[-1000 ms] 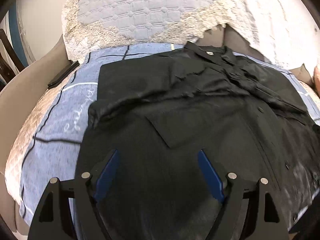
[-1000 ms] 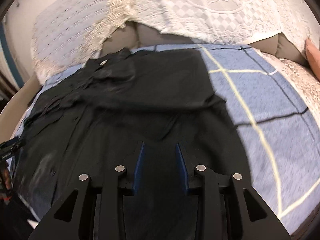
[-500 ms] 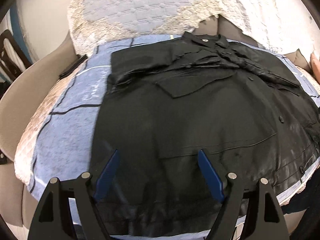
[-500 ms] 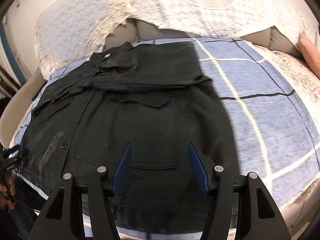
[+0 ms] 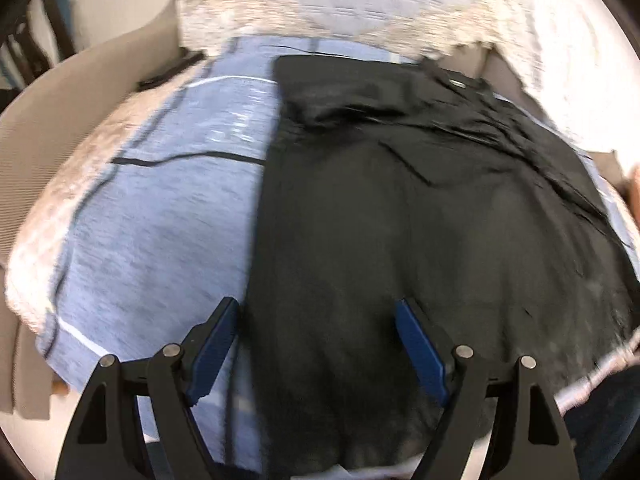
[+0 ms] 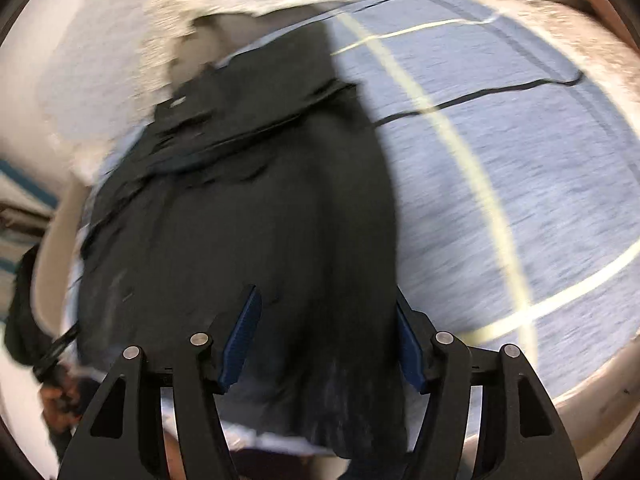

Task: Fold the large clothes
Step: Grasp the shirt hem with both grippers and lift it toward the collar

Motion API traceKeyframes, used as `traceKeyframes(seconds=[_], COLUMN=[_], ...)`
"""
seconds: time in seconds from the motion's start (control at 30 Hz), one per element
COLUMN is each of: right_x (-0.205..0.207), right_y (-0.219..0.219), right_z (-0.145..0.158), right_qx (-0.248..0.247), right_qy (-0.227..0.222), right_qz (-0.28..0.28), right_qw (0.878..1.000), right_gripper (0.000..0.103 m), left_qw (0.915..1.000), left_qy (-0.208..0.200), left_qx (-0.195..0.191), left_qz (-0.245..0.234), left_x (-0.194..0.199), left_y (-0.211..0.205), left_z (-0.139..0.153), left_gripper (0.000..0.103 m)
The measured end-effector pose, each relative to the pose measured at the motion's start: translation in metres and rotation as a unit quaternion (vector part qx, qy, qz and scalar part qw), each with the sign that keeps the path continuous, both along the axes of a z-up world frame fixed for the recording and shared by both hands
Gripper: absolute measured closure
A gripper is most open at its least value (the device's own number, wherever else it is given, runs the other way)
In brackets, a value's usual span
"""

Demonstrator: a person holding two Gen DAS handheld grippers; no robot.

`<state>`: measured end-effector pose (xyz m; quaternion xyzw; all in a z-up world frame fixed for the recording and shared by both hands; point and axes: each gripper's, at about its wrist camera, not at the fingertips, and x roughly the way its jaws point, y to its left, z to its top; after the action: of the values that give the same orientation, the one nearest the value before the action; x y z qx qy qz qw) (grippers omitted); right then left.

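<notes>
A black button shirt (image 5: 420, 232) lies spread flat on a blue checked sheet (image 5: 160, 216), collar toward the cushions at the back, both sleeves folded in over the body. My left gripper (image 5: 316, 308) hangs open above the shirt's near left edge, nothing between its blue pads. In the right wrist view the same shirt (image 6: 260, 208) runs down to the near edge of the sheet (image 6: 500, 160). My right gripper (image 6: 326, 300) hovers over the shirt's lower right edge; its jaws are opening and the pads press on nothing. Both views are blurred.
White lace-edged cushions (image 5: 340, 0) stand behind the shirt. A beige seat edge (image 5: 60, 112) curves round the left, with a dark flat object (image 5: 168, 70) on it. The person's hand (image 6: 60, 396) shows at lower left of the right wrist view.
Both grippers have drawn back toward the shirt's hem and out to its side edges. The right gripper's jaws have spread from narrow to wide. The shirt lies as before.
</notes>
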<state>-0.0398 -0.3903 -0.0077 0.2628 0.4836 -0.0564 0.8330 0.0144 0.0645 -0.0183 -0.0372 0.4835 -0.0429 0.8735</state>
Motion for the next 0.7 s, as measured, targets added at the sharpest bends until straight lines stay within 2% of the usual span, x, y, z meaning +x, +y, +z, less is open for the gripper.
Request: traceKeyframes(seconds=[0.1,0.17,0.23,0.3,0.33,0.4,0.47,0.57,0.7], right_x=[-0.006,-0.007,-0.004,-0.003,-0.002,0.001,0.002,0.002,0.001], right_y=[0.013,0.017,0.018,0.019,0.018,0.017,0.018,0.017,0.012], right_z=[-0.001,-0.002,-0.005,-0.005,-0.005,-0.007,-0.007,-0.004,-0.007], right_qx=[0.025,0.049,0.052,0.050,0.050,0.045,0.040,0.035,0.036], right_qy=[-0.005,-0.012,-0.007,-0.009,-0.010,-0.004,-0.003,-0.009,-0.005], right_qz=[0.025,0.034,0.031,0.028,0.026,0.020,0.011,0.005,0.000], right_qw=[0.999,0.998,0.998,0.998,0.998,0.999,0.999,0.999,0.999], right_gripper=[0.039,0.039,0.039,0.043,0.046,0.074,0.077,0.083,0.086], left_qw=[0.9996,0.9993,0.9985,0.9977,0.9978,0.9984,0.9983,0.9965,0.9946], left_qy=[-0.001,-0.001,-0.002,-0.004,-0.005,-0.006,-0.007,-0.006,-0.001], left_qx=[-0.006,-0.024,-0.050,-0.066,-0.065,-0.055,-0.058,-0.083,-0.102], left_qz=[-0.028,-0.027,-0.020,-0.015,-0.012,-0.007,0.000,0.013,0.020], left_x=[-0.014,-0.017,-0.014,-0.011,-0.010,-0.009,-0.009,-0.010,-0.008], left_y=[-0.010,-0.007,-0.002,0.003,0.004,0.004,0.008,0.020,0.025], left_z=[-0.001,0.000,0.002,0.004,0.004,0.003,0.004,0.004,0.001], left_gripper=[0.022,0.022,0.025,0.037,0.042,0.059,0.066,0.074,0.076])
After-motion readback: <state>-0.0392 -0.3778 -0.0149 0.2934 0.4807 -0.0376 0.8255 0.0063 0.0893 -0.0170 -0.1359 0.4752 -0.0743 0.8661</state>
